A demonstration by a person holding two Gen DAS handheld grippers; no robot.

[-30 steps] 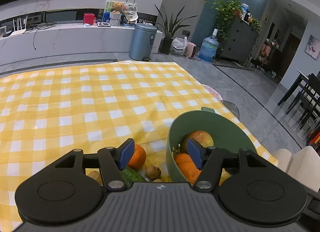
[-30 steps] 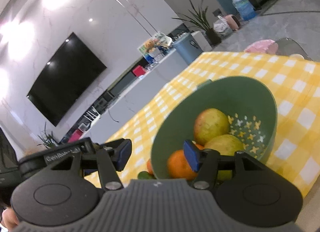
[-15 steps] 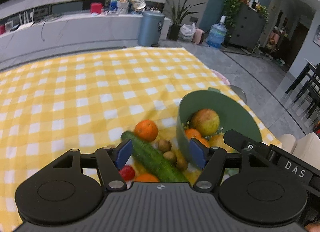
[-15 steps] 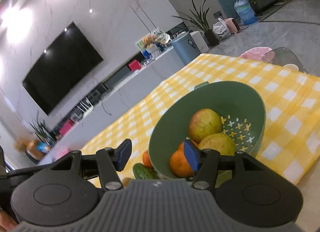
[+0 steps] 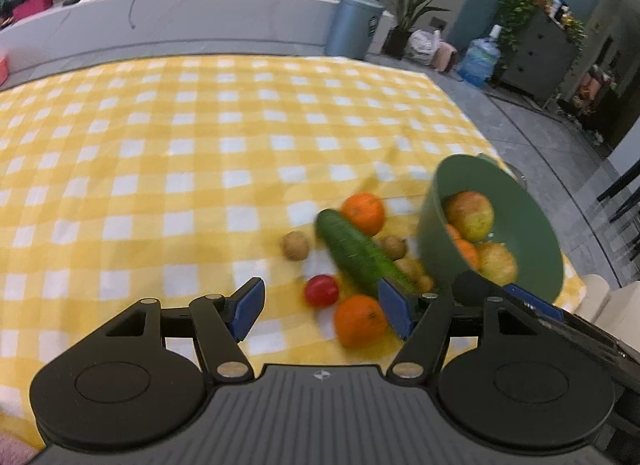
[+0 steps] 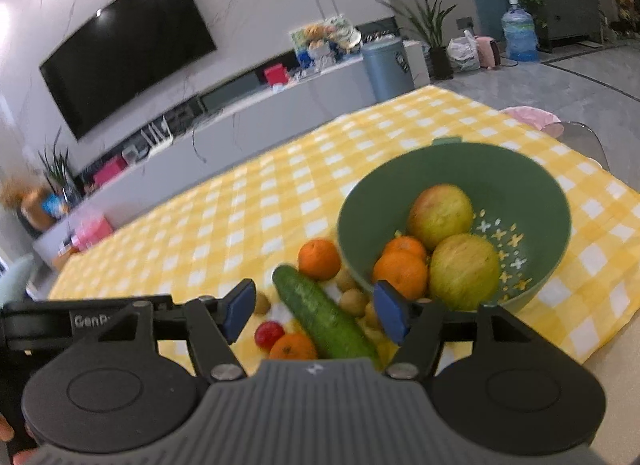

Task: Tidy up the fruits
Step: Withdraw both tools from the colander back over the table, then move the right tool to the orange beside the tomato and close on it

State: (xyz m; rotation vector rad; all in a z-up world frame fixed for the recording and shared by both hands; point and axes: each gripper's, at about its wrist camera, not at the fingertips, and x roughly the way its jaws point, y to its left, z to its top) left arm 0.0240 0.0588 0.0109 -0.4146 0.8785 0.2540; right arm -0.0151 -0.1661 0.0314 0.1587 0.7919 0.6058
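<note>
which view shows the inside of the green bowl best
The right wrist view: the bowl opens toward it, showing two apples, two oranges and the patterned bottom. In the left wrist view the bowl is seen sidelong, its wall hiding part of the fruit.

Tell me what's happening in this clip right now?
A person holds two grippers over a table with a yellow checked cloth. The left gripper and right gripper are both open and hold nothing. A green bowl already contains apples and oranges. Beside it on the cloth lie a cucumber, two oranges, a tomato and some small brown fruits.
</note>
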